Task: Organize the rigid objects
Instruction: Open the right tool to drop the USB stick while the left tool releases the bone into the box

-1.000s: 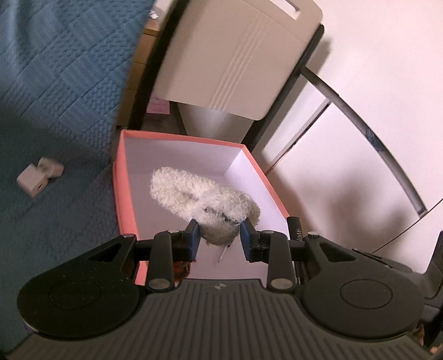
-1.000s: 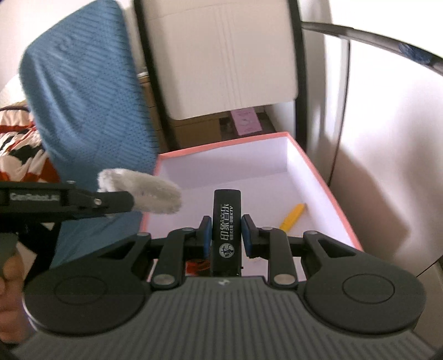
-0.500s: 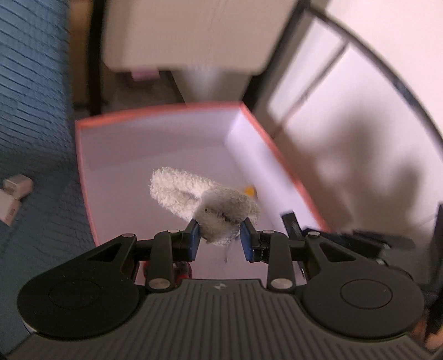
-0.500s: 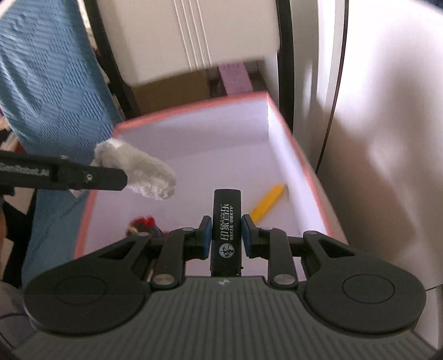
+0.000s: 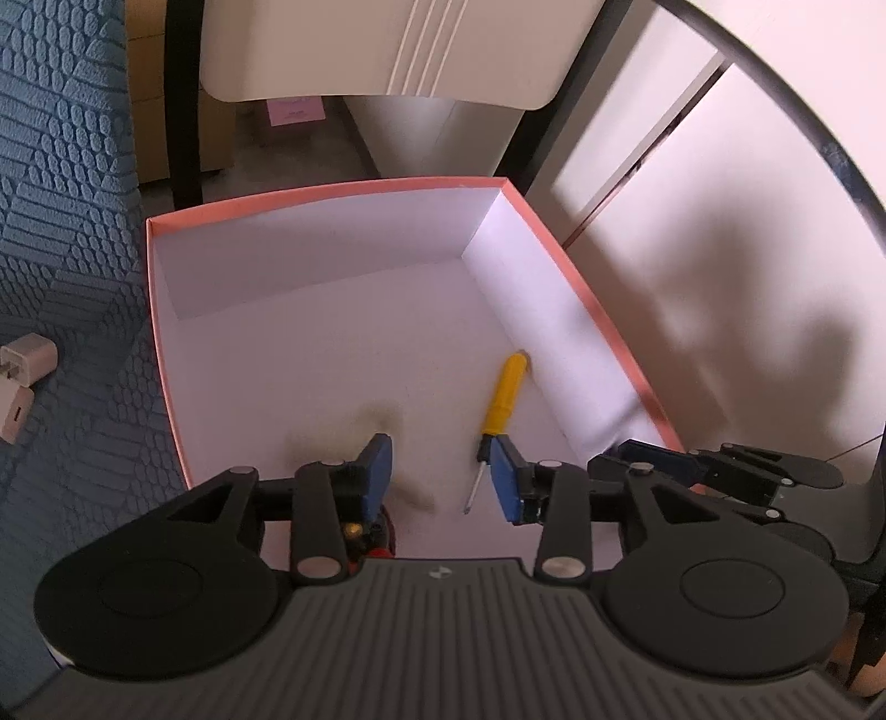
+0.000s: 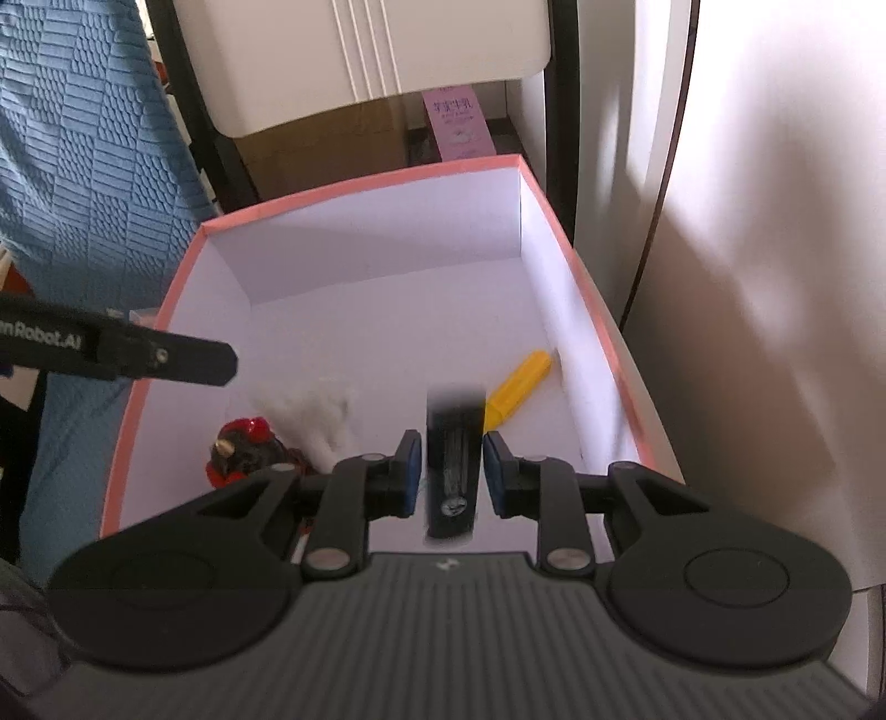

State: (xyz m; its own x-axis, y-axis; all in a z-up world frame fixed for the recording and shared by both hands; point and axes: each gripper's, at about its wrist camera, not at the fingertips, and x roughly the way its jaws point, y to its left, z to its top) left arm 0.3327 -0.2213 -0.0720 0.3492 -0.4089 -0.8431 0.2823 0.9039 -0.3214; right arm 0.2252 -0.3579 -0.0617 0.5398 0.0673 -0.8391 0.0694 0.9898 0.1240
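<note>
A pink-rimmed box [image 5: 332, 191] with a white inside lies below both grippers; it also shows in the right wrist view [image 6: 360, 188]. My left gripper [image 5: 441, 476] is open over its near end; a blurred white fluffy item [image 5: 354, 432] drops just below it, also seen in the right wrist view [image 6: 313, 410]. My right gripper [image 6: 447, 471] is open; a blurred black stick-shaped item [image 6: 453, 454] sits loose between its pads. A yellow-handled screwdriver [image 5: 498, 393] [image 6: 518, 385] and a red-and-black toy [image 6: 243, 448] lie in the box.
Two white chargers [image 5: 22, 382] lie on the blue quilted cover [image 5: 61, 221] left of the box. A white chair back [image 5: 376, 50] and cardboard boxes [image 6: 321, 144] stand behind it. A white panel [image 5: 720, 277] with a black frame runs along the right.
Both grippers moved over the box and opened. The white fluffy item left the left gripper and falls into the box. The black item is released and blurred between the right pads.
</note>
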